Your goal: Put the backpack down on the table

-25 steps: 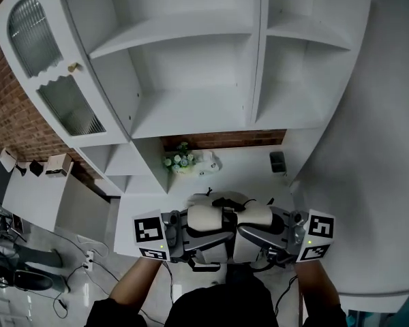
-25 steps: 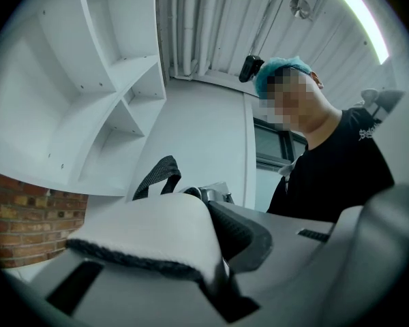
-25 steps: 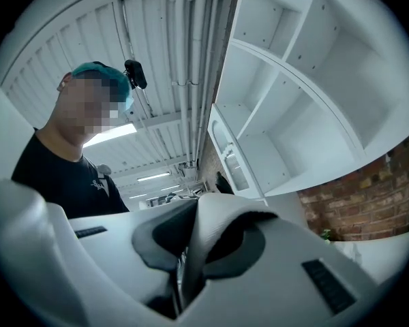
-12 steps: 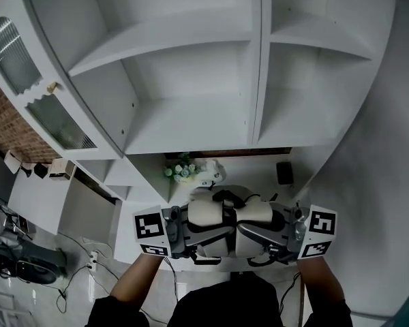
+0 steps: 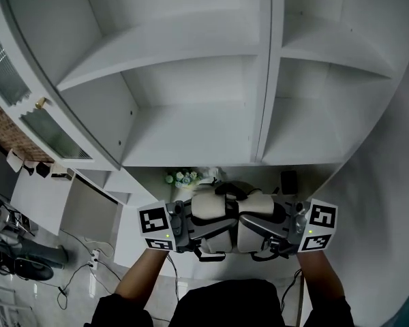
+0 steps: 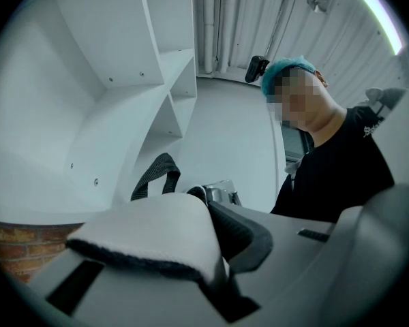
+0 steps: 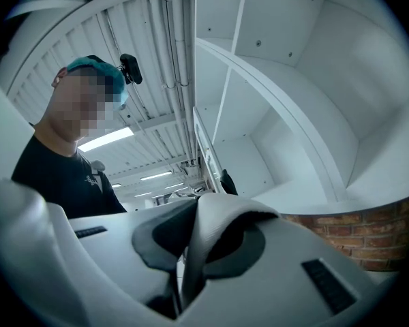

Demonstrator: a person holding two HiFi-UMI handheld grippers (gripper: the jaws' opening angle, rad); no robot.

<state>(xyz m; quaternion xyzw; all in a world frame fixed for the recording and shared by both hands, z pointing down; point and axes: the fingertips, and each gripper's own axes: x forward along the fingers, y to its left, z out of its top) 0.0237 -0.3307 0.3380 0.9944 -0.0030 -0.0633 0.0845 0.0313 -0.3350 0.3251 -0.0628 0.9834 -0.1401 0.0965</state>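
Item: backpack (image 5: pixel 225 208), white, at six o'clock in our head view. Our left gripper (image 5: pixel 206 229) is clenched on one padded strap (image 6: pixel 150 234) and our right gripper (image 5: pixel 255 231) on the second strap (image 7: pixel 218 230). The table (image 5: pixel 255 181), at twelve o'clock of the pack, is seemingly not yet reached. Outstanding: lowering, release.

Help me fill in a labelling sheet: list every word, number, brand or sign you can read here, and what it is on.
No readable text anywhere.
Left gripper cube and right gripper cube: black-and-white square patterns, no letters or numbers.
Person's black shirt: small white print, too blurred to read.
Backpack and shelves: no print visible.
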